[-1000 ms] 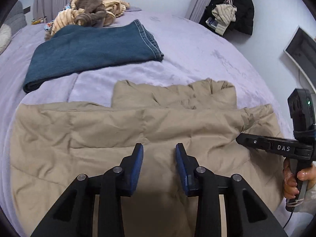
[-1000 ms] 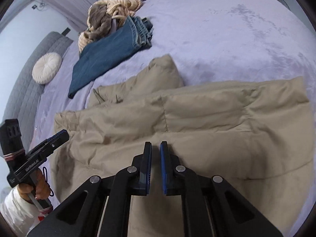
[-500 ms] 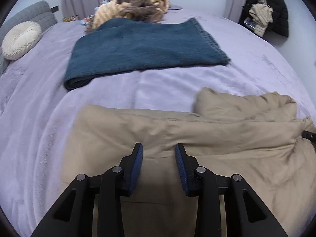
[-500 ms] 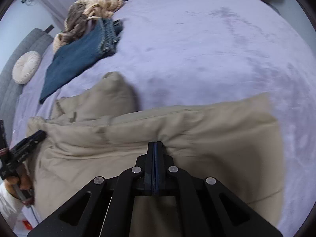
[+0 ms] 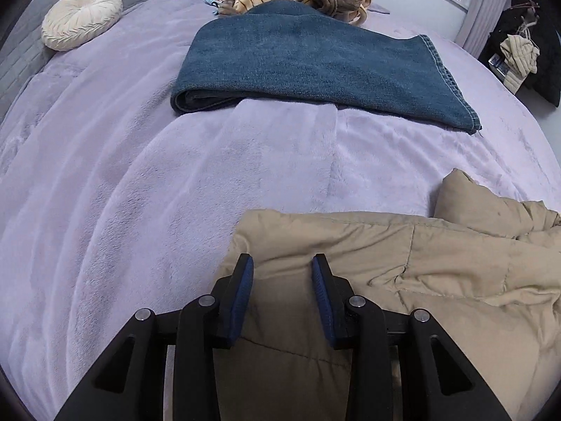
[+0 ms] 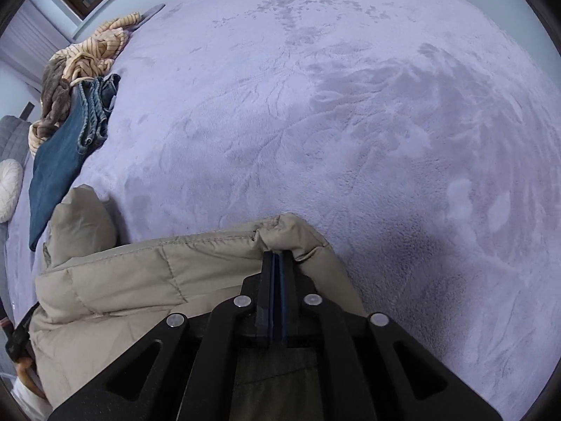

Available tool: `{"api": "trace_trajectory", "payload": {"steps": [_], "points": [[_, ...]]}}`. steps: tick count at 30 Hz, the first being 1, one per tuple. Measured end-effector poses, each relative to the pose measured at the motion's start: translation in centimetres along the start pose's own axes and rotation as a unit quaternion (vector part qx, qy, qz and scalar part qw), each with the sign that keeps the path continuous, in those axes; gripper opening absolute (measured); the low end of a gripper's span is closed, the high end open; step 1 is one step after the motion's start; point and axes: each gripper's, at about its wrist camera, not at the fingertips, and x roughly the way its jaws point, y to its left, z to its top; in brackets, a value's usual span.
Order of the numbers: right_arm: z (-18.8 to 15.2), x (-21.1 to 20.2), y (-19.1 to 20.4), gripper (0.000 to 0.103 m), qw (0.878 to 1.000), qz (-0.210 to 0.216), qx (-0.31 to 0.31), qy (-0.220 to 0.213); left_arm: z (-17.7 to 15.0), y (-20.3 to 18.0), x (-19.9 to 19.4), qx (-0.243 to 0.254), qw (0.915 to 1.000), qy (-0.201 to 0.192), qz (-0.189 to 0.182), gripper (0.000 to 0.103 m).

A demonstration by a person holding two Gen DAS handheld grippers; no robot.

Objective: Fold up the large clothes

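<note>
The tan quilted puffer jacket (image 5: 403, 280) lies on the lilac plush bed cover (image 5: 175, 193), directly under and ahead of both claws. The right claw (image 6: 279, 258) is pinched shut at one corner of the jacket's edge, with fabric bunched just past its tips; whether cloth is truly caught between the pads cannot be told. The left claw (image 5: 282, 268) stands partly apart over the opposite corner, the jacket beneath and between its jaws, not pinched.

Judged from this, the step is taking both corners for a fold. To do it well, sink the left claw until the hem sits deep between the pads, then close firmly, since puffy fabric slips. Lift both corners level and together, keeping the edge taut. The folded blue denim jeans (image 5: 315, 59) lie well ahead of the left claw, clear of the work.
</note>
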Motion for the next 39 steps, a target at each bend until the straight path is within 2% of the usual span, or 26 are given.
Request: {"api": "trace_trajectory", "payload": {"steps": [2,4,5,7,17,18,20,22,26,30,33,35,39], "points": [[-0.9,-1.8,0.5,0.016,1.0,0.009,-0.004,-0.008,-0.5,-0.1,-1.8,0.006,1.0,-0.002,0.006,0.037],[-2.2,-4.0,0.9,0.032,1.0,0.023,-0.007,-0.019,-1.3,0.0,-3.8,0.012,0.9999,-0.003,0.011,0.058],[-2.9,-4.9,1.0,0.034,0.999,0.03,-0.007,-0.021,-1.9,0.1,-4.9,0.011,0.9998,-0.007,0.017,0.073],[-4.6,-6.5,1.3,0.037,0.999,0.046,-0.006,-0.019,-3.0,0.1,-6.8,0.013,0.9998,-0.014,0.012,0.073],[-13.7,-11.5,1.1,0.056,0.996,0.083,0.035,0.005,-9.6,-1.7,-12.1,0.024,0.9991,0.029,-0.018,0.074],[-14.6,-11.8,1.1,0.058,0.996,0.085,0.039,0.009,-10.0,-1.9,-12.5,0.023,0.999,0.031,-0.021,0.087],[-15.9,-12.0,0.9,0.059,0.995,0.085,0.046,0.017,-11.2,-2.2,-13.4,0.022,0.9992,0.025,-0.021,0.103],[-17.1,-12.2,0.7,0.059,0.995,0.083,0.052,0.024,-12.0,-2.6,-14.2,0.026,0.9992,0.02,-0.022,0.103],[-19.0,-12.5,0.1,0.061,0.993,0.085,0.071,0.032,-13.2,-3.0,-14.7,0.028,0.9988,0.035,-0.022,0.103],[-20.4,-12.4,-0.5,0.072,0.992,0.09,0.085,0.035,-14.0,-2.8,-14.9,0.017,0.9985,0.046,-0.025,0.103],[-21.2,-11.9,-0.9,0.074,0.99,0.092,0.097,0.039,-14.9,-2.7,-14.5,0.008,0.9977,0.06,-0.03,0.103],[-21.6,-11.5,-1.2,0.081,0.988,0.098,0.11,0.041,-15.9,-2.6,-14.0,0.003,0.997,0.071,-0.031,0.103],[-22.2,-10.9,-1.8,0.082,0.985,0.106,0.128,0.041,-17.7,-2.1,-13.2,-0.003,0.9966,0.079,-0.023,0.103]]}}
